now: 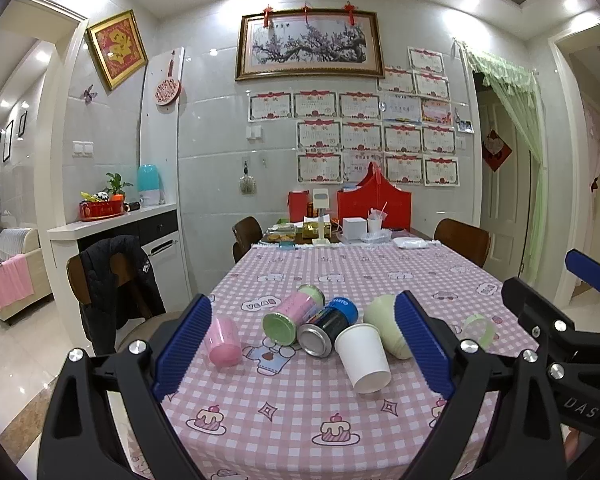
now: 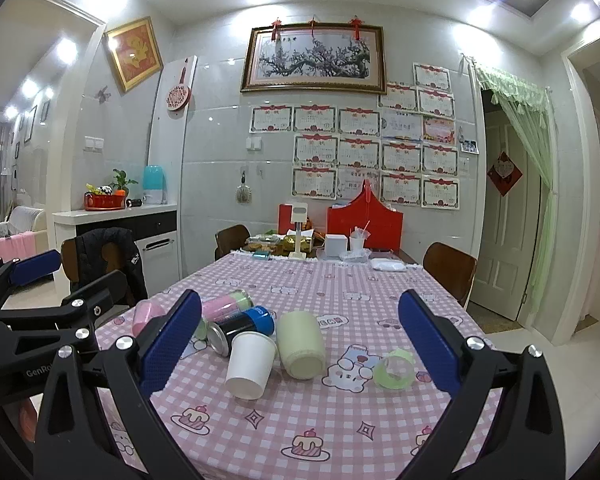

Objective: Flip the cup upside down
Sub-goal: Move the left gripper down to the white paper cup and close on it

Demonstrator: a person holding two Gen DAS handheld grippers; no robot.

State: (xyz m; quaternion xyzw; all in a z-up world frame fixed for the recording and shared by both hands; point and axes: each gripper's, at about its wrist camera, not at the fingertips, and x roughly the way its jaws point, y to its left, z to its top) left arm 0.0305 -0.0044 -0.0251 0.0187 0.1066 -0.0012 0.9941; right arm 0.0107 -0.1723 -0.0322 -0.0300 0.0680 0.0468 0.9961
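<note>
Several cups and cans lie on their sides on the pink checked tablecloth. A white paper cup lies mouth toward me; it also shows in the right wrist view. Beside it lie a pale green cup, a clear green-rimmed cup, a pink cup, a pink-and-green can and a dark blue can. My left gripper is open and empty, held above the near table edge. My right gripper is open and empty too, beside the left one.
The far end of the table holds a red box, a white box, food trays and a small stand. Wooden chairs stand on both sides; one on the left carries a black jacket. A counter stands at left.
</note>
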